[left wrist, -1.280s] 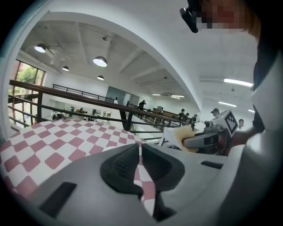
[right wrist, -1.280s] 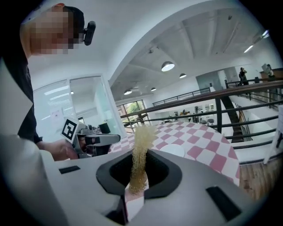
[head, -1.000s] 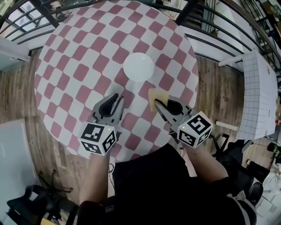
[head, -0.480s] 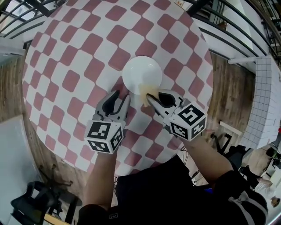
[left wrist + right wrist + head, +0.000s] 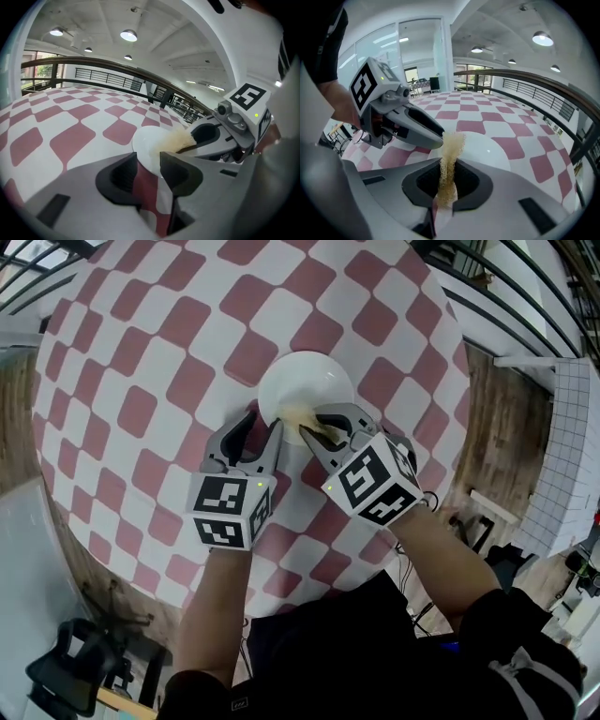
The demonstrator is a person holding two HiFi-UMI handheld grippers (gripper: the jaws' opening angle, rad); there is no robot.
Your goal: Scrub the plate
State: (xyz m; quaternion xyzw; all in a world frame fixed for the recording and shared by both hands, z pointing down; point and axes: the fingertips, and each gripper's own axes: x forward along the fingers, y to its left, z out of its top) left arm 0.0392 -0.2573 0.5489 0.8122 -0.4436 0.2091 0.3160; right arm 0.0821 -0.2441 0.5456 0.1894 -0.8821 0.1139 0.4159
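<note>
**Plate at the tips of both tools**

Plate sits on the red-and-white checked bench, right in front of the person. In the head view, the left tool points at the plate's near-left rim and the right tool lies over its near edge. The left gripper view adds that the left jaws stand apart, having just been opening. The rim shows in the gap and neither pad presses on it. The right gripper view shows its jaws clamped on a yellow sponge, whose free end sticks out over the plate. Whether the sponge touches the plate I cannot tell. The left tool's tip passes just beside the sponge. A dark railing rings the bench, with wooden floor below. Ceiling lamps show only in the gripper views.
</note>
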